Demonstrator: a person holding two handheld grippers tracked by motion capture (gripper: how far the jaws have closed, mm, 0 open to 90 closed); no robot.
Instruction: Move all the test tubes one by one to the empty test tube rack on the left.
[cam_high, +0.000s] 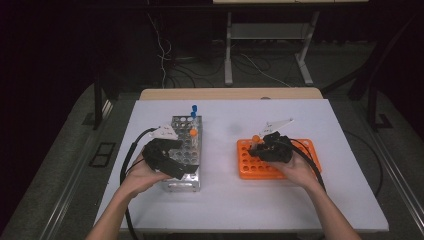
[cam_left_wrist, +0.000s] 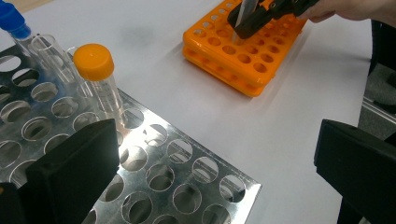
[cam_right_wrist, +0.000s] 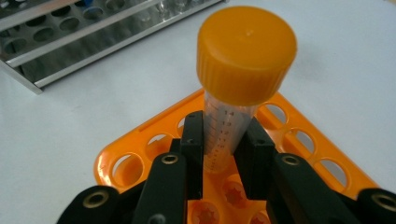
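An orange-capped tube (cam_right_wrist: 231, 88) is gripped upright by the right gripper (cam_right_wrist: 227, 154), whose jaws are pressed against both sides of its clear, graduated wall just below the cap. The tube is held over a hole at the near-left corner of the orange rack (cam_right_wrist: 140, 144), with its lower end hidden behind the jaws, so whether it is seated cannot be told. In the high view the rack (cam_high: 305, 147) is seen on the right half of the white table (cam_high: 225, 200), the right gripper (cam_high: 265, 145) leaning over it.

Well apart to the left, a metal rack (cam_high: 195, 177) is found, in which a second orange-capped tube (cam_left_wrist: 98, 81) and blue-capped tubes (cam_high: 194, 111) stand upright. The left gripper (cam_left_wrist: 210, 182) is held over this rack's near corner with jaws wide apart and nothing between them.
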